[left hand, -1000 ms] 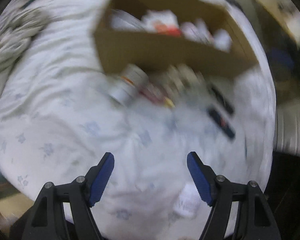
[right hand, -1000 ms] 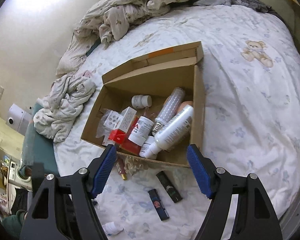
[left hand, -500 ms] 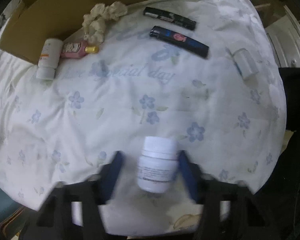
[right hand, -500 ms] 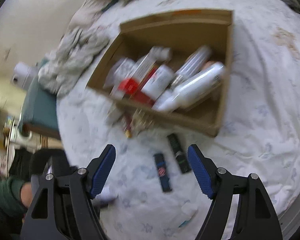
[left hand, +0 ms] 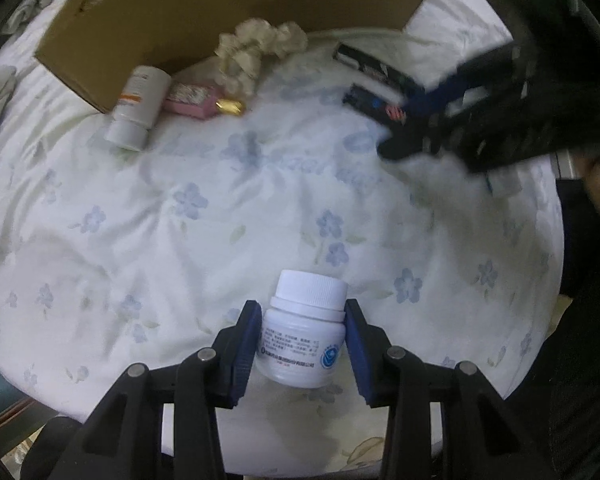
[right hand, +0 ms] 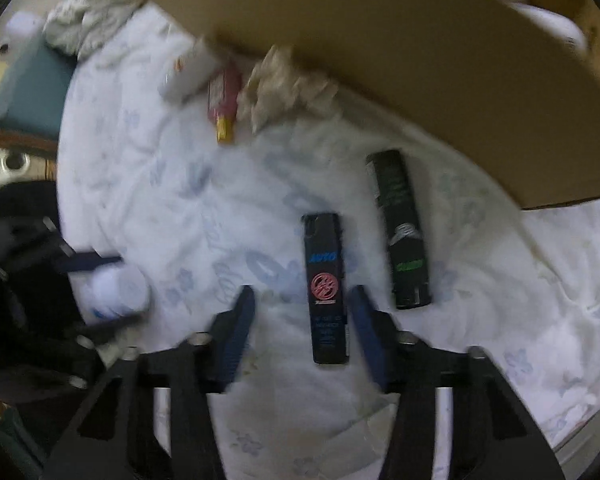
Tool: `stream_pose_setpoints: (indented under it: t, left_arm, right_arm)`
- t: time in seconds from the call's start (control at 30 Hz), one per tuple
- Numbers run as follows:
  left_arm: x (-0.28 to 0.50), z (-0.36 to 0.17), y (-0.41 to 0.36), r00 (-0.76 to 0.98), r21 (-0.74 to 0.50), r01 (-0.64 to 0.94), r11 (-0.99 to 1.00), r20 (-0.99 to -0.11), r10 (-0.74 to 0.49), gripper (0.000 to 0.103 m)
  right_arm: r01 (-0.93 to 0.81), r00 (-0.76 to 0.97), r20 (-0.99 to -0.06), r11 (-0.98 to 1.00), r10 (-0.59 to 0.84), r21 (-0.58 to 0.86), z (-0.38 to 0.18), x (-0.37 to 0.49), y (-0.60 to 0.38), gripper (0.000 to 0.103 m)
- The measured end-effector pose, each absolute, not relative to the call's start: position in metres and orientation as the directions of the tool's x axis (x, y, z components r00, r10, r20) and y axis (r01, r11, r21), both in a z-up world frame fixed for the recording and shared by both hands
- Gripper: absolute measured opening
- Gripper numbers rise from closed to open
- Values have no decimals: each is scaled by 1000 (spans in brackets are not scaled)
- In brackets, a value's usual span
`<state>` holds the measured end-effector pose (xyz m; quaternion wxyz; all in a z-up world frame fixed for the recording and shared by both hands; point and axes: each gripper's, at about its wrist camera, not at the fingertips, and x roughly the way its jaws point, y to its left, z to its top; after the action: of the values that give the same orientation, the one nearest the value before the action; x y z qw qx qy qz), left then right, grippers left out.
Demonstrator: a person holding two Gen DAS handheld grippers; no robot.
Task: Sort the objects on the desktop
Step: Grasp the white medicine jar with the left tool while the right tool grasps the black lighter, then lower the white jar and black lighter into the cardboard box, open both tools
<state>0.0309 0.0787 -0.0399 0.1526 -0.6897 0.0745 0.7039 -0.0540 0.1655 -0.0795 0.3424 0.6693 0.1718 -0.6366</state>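
My left gripper (left hand: 303, 338) is shut on a small white pill jar (left hand: 305, 336) with blue print, lying on the flowered bedsheet (left hand: 180, 216). My right gripper (right hand: 302, 320) is open, its fingers on either side of a black box with blue and red print (right hand: 326, 288). A black box with green print (right hand: 400, 228) lies just to its right. The cardboard box (right hand: 440, 68) stands behind them. The right gripper also shows blurred in the left wrist view (left hand: 428, 120), and the left gripper with its jar in the right wrist view (right hand: 112, 288).
By the cardboard box wall (left hand: 180, 20) lie a white bottle with an orange label (left hand: 136, 108), a pink bottle with a gold cap (left hand: 200, 100) and a cream scrunchie (left hand: 256, 48). A small white tube (left hand: 504, 184) lies near the bed's right edge.
My left gripper has closed on the white jar. My right gripper has dropped from above the cardboard box down to the black box with blue and red print and narrowed around it.
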Motion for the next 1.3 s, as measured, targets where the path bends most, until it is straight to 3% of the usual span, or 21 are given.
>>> stream_pose_setpoints:
  t: [0.07, 0.1, 0.37, 0.53, 0.8, 1.07, 1.3]
  left_arm:
    - [26, -32, 73, -31, -98, -294, -951, -993, 112, 42]
    - [24, -28, 70, -45, -95, -282, -955, -993, 112, 42]
    - [-4, 15, 39, -202, -106, -156, -982, -970, 136, 42]
    - [-45, 54, 22, -324, -109, -87, -990, -937, 131, 42]
    - [-98, 81, 21, -428, -64, -13, -998, -902, 63, 42]
    - [-145, 69, 31, -424, -11, 9, -1000, -906, 6, 42]
    - [-186, 36, 29, -376, 0, 66, -998, -926, -25, 42]
  right_arm:
    - [669, 106, -973, -709, -204, 222, -79, -55, 166, 23]
    - [661, 99, -970, -714, -220, 229, -75, -57, 169, 20]
    - [595, 73, -877, -685, -474, 420, -17, -71, 188, 20]
    - [543, -92, -768, -678, -634, 495, 47, -91, 226, 20]
    - [375, -275, -702, -746, -657, 551, 56, -124, 248, 20]
    - [275, -240, -717, -754, -654, 596, 30, -148, 244, 20]
    - [286, -194, -744, -762, -640, 581, 13, -154, 223, 20]
